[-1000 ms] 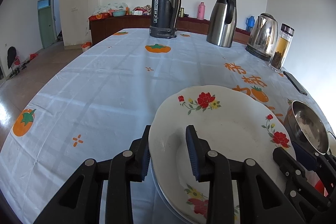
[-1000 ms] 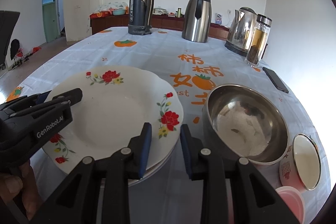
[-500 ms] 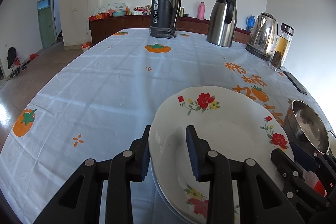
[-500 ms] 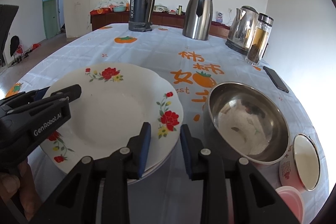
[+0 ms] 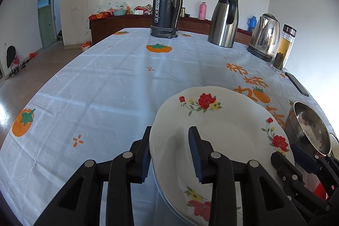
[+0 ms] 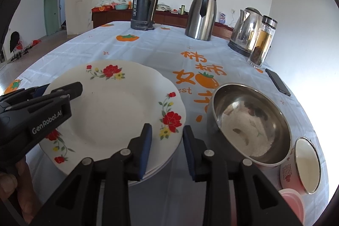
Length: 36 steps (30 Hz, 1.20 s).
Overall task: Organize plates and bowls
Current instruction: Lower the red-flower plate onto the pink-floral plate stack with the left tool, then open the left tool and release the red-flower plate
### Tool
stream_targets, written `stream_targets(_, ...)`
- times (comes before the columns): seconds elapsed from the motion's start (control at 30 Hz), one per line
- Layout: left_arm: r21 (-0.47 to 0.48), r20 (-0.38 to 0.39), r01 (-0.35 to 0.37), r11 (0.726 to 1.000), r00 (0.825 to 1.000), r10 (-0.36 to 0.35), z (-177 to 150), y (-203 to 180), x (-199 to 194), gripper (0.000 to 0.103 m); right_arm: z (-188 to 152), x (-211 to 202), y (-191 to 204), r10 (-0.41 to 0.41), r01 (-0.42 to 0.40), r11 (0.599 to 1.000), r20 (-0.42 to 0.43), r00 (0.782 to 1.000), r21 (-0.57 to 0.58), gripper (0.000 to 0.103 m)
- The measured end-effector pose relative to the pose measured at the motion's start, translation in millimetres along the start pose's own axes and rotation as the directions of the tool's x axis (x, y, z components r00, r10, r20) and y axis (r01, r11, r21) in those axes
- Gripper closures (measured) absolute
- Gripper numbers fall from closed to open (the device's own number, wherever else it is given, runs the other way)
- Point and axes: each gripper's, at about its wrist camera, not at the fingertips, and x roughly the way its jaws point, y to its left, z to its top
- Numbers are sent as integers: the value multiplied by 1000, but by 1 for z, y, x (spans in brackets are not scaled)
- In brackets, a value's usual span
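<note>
A white floral plate (image 5: 224, 128) (image 6: 114, 107) lies on top of a stack of plates on the tablecloth. My left gripper (image 5: 169, 149) straddles its left rim. The jaws are opening, one finger sits outside the rim and the other over the plate, and the pads do not press. In the right wrist view, my left gripper (image 6: 61, 88) reaches over the plate's left side. My right gripper (image 6: 166, 141) stands open astride the plate's near right rim. A steel bowl (image 6: 250, 122) (image 5: 307, 126) sits just right of the plates.
A small enamel cup (image 6: 305, 164) and a pink lid (image 6: 292, 198) lie at the near right. At the table's far side stand a black flask (image 5: 166, 3), a steel jug (image 5: 224, 20), a kettle (image 5: 263, 37) and a tea bottle (image 5: 284, 48). A phone (image 6: 277, 82) lies at the right edge.
My left gripper's fingers have spread a little wider around the plate's rim. The plate and both hands have stayed where they were.
</note>
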Motion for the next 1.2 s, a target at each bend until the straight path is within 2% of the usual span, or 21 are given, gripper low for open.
stream_targets(0.1, -14, -41, 14, 1000, 999, -15, 0, 3, 6, 63, 0, 0, 1, -2, 2, 1000, -3, 1000, -7, 71)
stream_targets(0.67, -26, -42, 32, 999, 999, -33, 0, 2, 5, 63, 0, 1, 3, -4, 4, 1000, -5, 1000, -15, 69)
stream_targets(0.77, -27, -42, 39, 999, 998, -40, 0, 3, 5, 57, 0, 1, 4, -4, 4, 1000, -6, 1000, -19, 66)
stream_targets(0.83, -18, -34, 43, 999, 998, -44, 0, 1, 3, 42, 0, 1, 7, -2, 2, 1000, -8, 1000, -31, 62)
stream_targets(0.9, -11, -20, 41, 999, 999, -41, 0, 0, 0, 32, 0, 0, 8, -2, 2, 999, -5, 1000, -33, 61)
stream_targets(1.2, -29, -18, 50, 998, 999, -50, 0, 3, 0, 32, -1, 1, 9, -1, 1, 999, -4, 1000, -38, 59)
